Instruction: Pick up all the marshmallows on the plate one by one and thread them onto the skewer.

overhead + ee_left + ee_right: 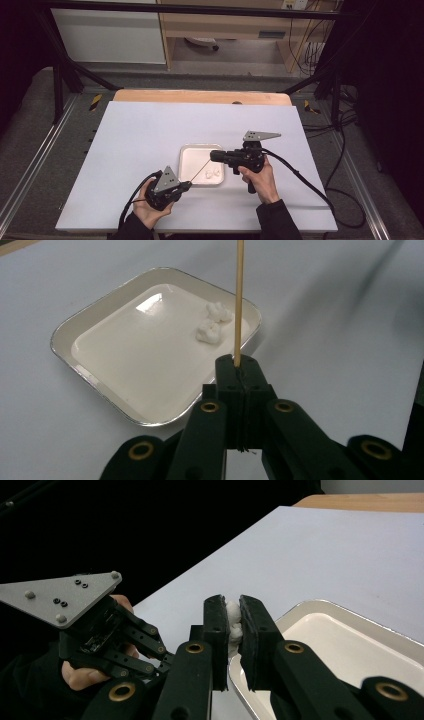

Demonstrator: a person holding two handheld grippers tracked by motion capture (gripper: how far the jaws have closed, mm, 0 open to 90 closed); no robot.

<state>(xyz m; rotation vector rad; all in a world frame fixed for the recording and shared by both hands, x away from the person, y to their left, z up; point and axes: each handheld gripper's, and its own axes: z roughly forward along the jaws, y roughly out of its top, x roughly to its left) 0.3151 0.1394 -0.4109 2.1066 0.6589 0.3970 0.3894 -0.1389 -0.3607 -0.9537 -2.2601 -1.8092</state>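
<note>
White tabletop (140, 145) fills my screens, with a square white tray (187, 167) near its front. I have the left gripper (239, 371) clamped tight on a thin wooden skewer (239, 300) that slants up over the tray. My right gripper (232, 622) pinches a white marshmallow (233, 620) between its jaws; two more marshmallows (214, 324) sit in the tray's corner. I judge the threading step is in hand: next I must line the held piece up with the skewer tip and push it on squarely.
</note>
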